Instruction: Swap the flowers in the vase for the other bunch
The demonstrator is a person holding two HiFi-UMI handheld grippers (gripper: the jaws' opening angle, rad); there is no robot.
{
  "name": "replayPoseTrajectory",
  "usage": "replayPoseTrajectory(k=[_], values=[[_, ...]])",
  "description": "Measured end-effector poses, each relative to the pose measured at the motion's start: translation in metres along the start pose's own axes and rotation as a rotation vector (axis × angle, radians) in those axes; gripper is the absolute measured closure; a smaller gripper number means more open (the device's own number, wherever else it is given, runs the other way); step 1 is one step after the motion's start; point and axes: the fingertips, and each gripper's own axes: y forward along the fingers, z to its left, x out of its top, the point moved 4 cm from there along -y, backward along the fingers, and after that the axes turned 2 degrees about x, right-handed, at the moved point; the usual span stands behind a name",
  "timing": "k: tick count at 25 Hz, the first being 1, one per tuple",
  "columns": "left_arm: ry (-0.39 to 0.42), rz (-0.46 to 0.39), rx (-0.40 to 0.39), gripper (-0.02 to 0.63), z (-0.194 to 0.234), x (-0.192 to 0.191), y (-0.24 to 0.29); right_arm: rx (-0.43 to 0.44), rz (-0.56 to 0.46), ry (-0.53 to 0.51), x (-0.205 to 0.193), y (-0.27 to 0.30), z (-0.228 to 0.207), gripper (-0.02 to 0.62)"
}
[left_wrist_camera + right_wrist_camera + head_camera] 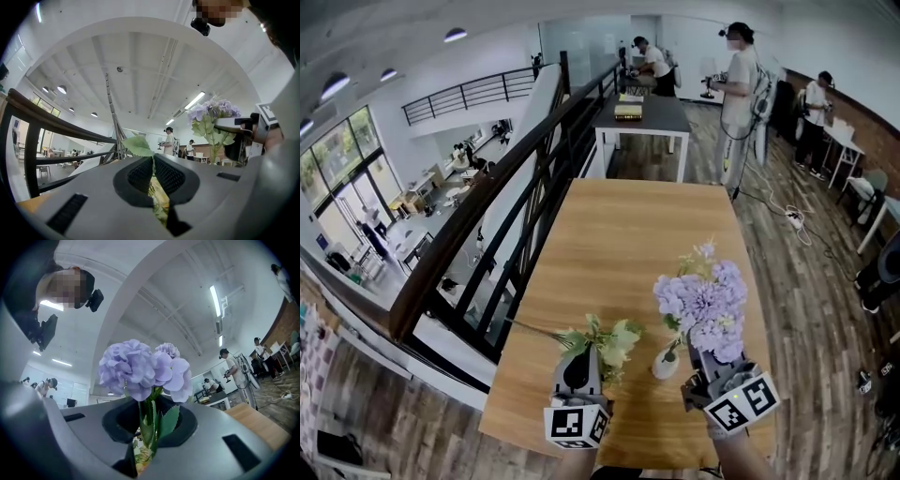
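**A:** What's on your table (647, 225), biggest first?

**B:** The purple bunch (708, 305) stands upright over the near right part, heads up. Your right gripper (698, 364) is pinched almost shut on its green stems. The yellow-green bunch (609, 342) sits lower on your left, with your left gripper (584, 354) clamped tight on it.

**A:** And the vase?

**B:** The small white vase (664, 364) stands on the wood between your two grippers, just beside the right one. I can't tell whether anything is in its mouth.

**A:** What does the next move turn on?

**B:** Axis, I'd say. Your purple stems point down, close to the mouth. The left bunch lies nearly level, its thin stem (534, 328) running out left, away from the vase, so you'd have to swing that end round before it could go in
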Motion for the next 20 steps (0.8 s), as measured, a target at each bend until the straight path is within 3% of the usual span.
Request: replayPoseTrajectory(k=[11, 20], values=[[-0.010, 0.013, -0.020, 0.594, 0.002, -0.005, 0.010, -0.028, -0.048, 0.019, 0.009, -0.003, -0.007, 0.525], [-0.002, 0.014, -0.033, 0.594, -0.009, -0.005, 0.018, -0.041, 0.006, 0.053, -0.019, -0.017, -0.013, 0.525]])
